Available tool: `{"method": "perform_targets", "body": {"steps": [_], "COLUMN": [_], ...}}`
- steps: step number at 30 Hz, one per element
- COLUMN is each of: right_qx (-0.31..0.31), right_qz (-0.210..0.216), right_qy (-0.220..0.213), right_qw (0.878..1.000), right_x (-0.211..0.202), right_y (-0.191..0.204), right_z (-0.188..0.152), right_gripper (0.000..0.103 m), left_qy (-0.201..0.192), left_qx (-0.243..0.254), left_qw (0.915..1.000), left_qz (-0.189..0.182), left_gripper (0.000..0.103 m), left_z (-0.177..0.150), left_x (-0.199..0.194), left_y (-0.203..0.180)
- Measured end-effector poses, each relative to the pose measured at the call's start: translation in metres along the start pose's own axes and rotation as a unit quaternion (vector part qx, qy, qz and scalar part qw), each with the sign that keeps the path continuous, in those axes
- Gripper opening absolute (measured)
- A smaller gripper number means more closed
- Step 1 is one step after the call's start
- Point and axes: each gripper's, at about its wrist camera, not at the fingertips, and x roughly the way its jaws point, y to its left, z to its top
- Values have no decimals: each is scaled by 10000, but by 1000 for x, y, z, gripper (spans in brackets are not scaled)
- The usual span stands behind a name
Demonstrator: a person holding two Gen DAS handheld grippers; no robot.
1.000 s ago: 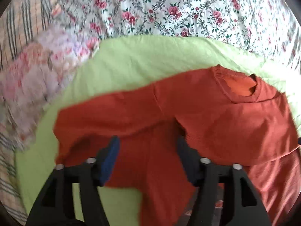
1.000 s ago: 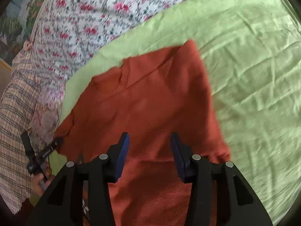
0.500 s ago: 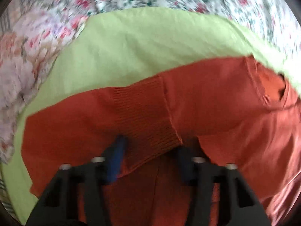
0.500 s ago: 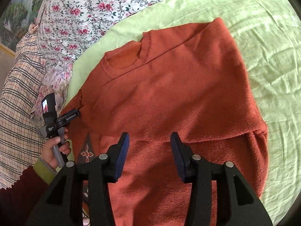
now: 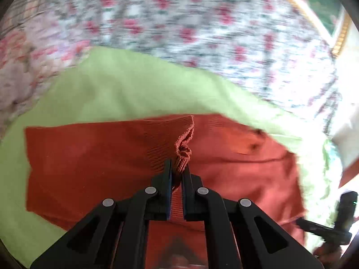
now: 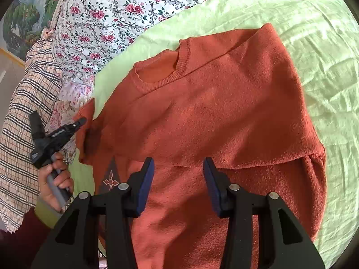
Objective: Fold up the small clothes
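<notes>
left gripper [image 5: 176, 174]: clamped on ribbed sleeve cuff [image 5: 182, 151], likely to fold sleeve inward | right gripper [image 6: 178, 186]: jaws wide apart, empty, hovering over body | orange sweater [image 6: 213, 112]: flat on green sheet [image 6: 325, 56]

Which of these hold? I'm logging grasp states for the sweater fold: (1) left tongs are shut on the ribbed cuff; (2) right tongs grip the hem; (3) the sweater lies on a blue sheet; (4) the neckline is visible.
1. True: the left tongs pinch the sweater's ribbed cuff.
2. False: the right tongs are open, over the orange sweater.
3. False: the sheet is light green.
4. True: the neckline shows in the right wrist view.
</notes>
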Motion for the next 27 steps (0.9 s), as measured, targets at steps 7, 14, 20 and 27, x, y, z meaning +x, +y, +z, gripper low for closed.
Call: {"method": "perform_targets", "body": {"steps": [7,14,20,27], "right_qx": [151,569,903,592], "right_qz": [-107,-473,-589,-369], "right_qy": [-218,-620,-772,-765], "right_qw": [9996,9953,9912,9946], "right_x": [-16,-46,-59,-42], "right_y": [-14,-52,-78,-54], "right_z": [-2,-6,-4,10], "right_gripper": [47,47,47,49], "left_qy": [449,950,1431,1470], "left_qx": [662,1252,1539,1341], "left_qw": [9917,9781,9714,9748], "left_qz": [-1008,-1364,-1103,-1013], "left_gripper": [4,4,9,35], "left_z": [-33,-73,-99,-106], "left_x": [40,93,135,98], "left_y": [-125,-214,-221,-180]}}
